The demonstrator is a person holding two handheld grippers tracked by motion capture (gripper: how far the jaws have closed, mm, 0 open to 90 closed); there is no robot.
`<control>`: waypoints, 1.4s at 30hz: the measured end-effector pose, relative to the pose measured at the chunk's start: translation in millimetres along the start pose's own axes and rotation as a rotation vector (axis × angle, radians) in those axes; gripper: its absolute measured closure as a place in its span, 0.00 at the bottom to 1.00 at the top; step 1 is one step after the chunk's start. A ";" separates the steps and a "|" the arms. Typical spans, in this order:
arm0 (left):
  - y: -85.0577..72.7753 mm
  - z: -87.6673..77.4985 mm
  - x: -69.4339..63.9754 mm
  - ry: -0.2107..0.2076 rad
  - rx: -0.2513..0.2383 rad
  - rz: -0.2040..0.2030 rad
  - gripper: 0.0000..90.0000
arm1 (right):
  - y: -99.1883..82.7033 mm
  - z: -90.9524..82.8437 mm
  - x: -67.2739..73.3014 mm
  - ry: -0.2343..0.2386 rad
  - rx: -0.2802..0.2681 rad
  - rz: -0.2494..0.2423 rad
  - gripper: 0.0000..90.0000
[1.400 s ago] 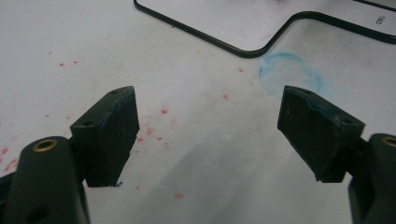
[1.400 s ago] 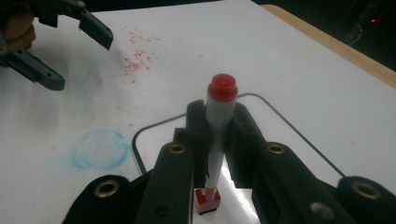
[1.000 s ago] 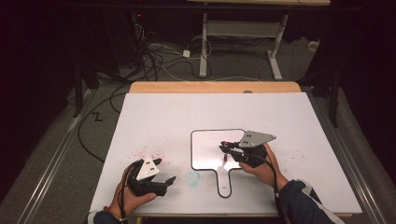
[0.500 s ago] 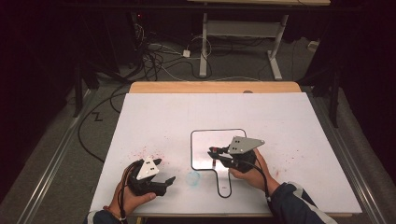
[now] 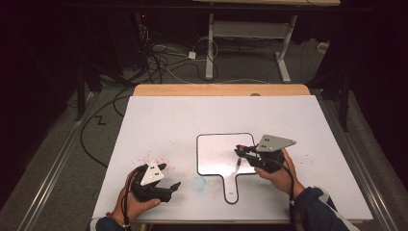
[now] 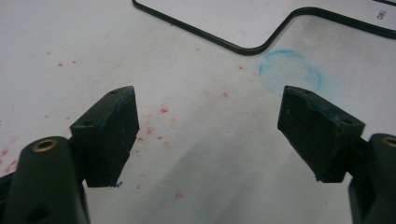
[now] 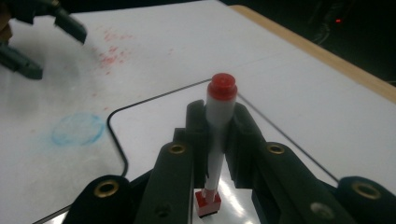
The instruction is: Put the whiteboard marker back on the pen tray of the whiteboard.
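From my seat, the marker (image 7: 218,135) looks like smooth white plastic with a glossy red cap. The whiteboard (image 5: 216,156) under it is shiny enough to throw glare. The table sheet (image 5: 192,120) reads matt white, stained red and blue, over a wooden edge (image 5: 221,90). My gripper pads (image 6: 116,135) look matt black rubber.

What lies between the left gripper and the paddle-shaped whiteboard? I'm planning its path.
A smudged blue ring on the white table, in the high view.
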State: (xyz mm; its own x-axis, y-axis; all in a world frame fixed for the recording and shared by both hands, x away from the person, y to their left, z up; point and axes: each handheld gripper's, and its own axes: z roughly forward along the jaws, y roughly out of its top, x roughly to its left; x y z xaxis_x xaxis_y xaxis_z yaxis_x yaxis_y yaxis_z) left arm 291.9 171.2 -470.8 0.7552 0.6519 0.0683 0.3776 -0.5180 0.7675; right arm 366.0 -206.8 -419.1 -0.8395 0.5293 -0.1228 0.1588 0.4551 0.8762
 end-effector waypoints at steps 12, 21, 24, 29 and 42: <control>3.9 3.6 -2.7 -0.014 0.013 0.022 0.22 | 11.8 -49.8 -20.1 0.001 0.119 0.201 0.90; 6.9 7.5 -3.6 -0.023 0.019 0.032 0.22 | -7.8 -26.0 -38.6 -0.020 0.222 0.346 0.89; 7.0 9.3 -4.4 -0.028 0.029 0.039 0.22 | -10.3 -17.5 -47.2 -0.049 0.226 0.369 0.86; 6.8 10.8 -4.2 -0.036 0.037 0.037 0.22 | -20.5 3.7 -59.4 -0.089 0.222 0.418 0.82; 6.1 12.1 -4.9 -0.044 0.053 0.049 0.22 | -48.7 33.7 -72.5 -0.190 0.294 0.472 0.69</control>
State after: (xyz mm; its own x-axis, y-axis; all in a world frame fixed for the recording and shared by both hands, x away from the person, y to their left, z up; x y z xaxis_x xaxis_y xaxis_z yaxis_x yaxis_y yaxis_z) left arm 297.1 158.2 -474.1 0.7958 0.6008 0.0759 0.3669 -0.5781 0.7289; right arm 436.6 -243.2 -468.5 -0.5395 0.8295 0.1443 0.6533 0.3043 0.6933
